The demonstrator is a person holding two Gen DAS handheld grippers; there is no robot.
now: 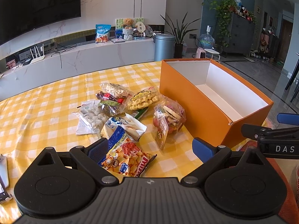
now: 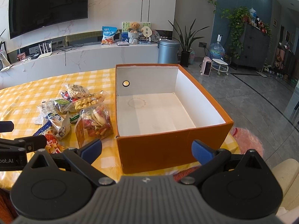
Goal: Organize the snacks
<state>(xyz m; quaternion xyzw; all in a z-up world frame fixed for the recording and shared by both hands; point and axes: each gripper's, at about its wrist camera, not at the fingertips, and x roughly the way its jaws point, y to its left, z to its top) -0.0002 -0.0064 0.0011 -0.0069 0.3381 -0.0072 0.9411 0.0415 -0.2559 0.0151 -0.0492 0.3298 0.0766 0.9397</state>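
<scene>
A pile of snack packs lies on the yellow checked tablecloth point(image 1: 46, 108). Nearest is an orange-and-blue chip bag point(image 1: 125, 155), which rests between the fingers of my open left gripper point(image 1: 149, 149), against the left finger. Beyond it are a white-and-blue bag point(image 1: 125, 127), a clear bag of mixed biscuits point(image 1: 169, 119) point(image 2: 97, 123) and a bag of yellow twists point(image 1: 143, 98). The orange box point(image 1: 196, 100) point(image 2: 168, 143) stands to the right of the pile, its white inside bare. My right gripper point(image 2: 146, 149) is open just before the box's near wall.
A white device point(image 1: 2, 177) lies at the table's left edge. The table ends just right of the box, with grey floor beyond. A pink bag point(image 2: 246, 138) and a pale cushion point(image 2: 286, 177) sit low on the right. A TV wall and cabinet stand behind.
</scene>
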